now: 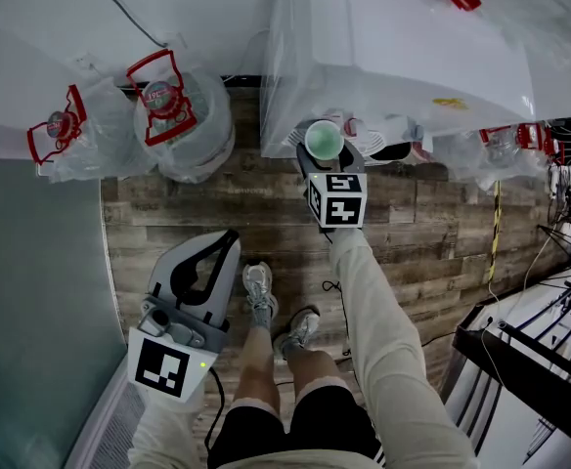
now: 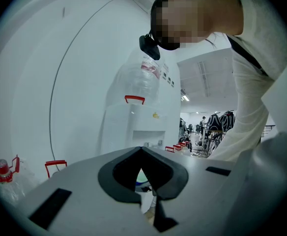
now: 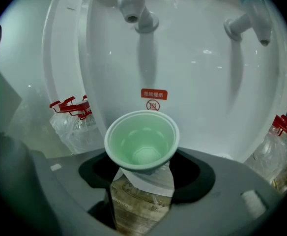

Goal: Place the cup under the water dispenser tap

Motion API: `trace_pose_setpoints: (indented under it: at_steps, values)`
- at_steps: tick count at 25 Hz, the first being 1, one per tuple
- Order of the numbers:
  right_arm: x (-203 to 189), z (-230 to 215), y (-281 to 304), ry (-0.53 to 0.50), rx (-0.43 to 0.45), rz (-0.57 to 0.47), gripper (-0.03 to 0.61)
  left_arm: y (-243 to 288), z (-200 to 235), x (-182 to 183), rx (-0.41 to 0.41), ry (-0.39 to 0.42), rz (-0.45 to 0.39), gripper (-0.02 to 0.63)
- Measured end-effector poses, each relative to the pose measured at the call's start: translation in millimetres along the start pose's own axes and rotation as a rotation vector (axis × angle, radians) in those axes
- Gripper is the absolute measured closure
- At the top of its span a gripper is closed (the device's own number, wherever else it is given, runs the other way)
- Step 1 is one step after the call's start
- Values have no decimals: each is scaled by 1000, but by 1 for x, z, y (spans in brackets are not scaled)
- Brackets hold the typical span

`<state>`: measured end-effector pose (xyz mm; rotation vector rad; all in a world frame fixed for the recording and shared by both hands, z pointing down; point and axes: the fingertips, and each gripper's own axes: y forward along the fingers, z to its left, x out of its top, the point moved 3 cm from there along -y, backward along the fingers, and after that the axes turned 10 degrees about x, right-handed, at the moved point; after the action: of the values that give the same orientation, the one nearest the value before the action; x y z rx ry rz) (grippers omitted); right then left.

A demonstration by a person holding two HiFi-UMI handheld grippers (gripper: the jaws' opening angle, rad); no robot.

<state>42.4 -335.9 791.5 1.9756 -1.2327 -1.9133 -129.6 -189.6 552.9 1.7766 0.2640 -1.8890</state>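
Note:
A pale green cup [image 1: 323, 140] with a white outside sits between the jaws of my right gripper [image 1: 327, 154], which is shut on its sides. The cup [image 3: 141, 141] is empty and upright, with wooden floor showing beneath it. It hangs in front of the white water dispenser [image 1: 393, 47], below and slightly right of the left tap [image 3: 129, 4]. A second tap [image 3: 259, 23] is at the upper right. My left gripper [image 1: 229, 237] hangs low at the left, away from the dispenser. Its jaw tips [image 2: 142, 149] meet with nothing between them.
Large water bottles [image 1: 183, 115] with red handles, wrapped in plastic, stand left of the dispenser, and more bottles [image 1: 505, 145] to its right. The person's feet [image 1: 258, 291] are on the plank floor. A black rack with cables [image 1: 549, 360] is at the right, a grey panel [image 1: 31, 291] at the left.

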Motion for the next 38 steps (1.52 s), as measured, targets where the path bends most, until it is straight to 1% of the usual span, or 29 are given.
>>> trace_pose_setpoints:
  at_steps: [6,12,18,19,21,26,33,38]
  values:
    - [-5,9,1,-4,41,2,227,0,-1,0,0,-1,-1,607]
    - [-10,8,-7,16,23,-6,225,-1,-4,-1,-8,0,0,607]
    - [-14,13,-31,75,32,-36,232,-2,-6,4,-7,3,-7,607]
    - [-15,15,-37,80,37,-43,241,-2,-7,6,-7,5,-11,607]
    - [-14,19,-51,79,43,-56,329,-2,-10,10,-8,9,-19,607]
    - [-1,27,-88,28,22,-121,567,-5,-21,22,-18,9,-41,607]
    - [23,43,-138,18,58,-221,569,-11,-37,37,-20,4,-53,607]
    - [45,52,-184,8,48,-273,569,-17,-49,55,-11,31,-49,607]
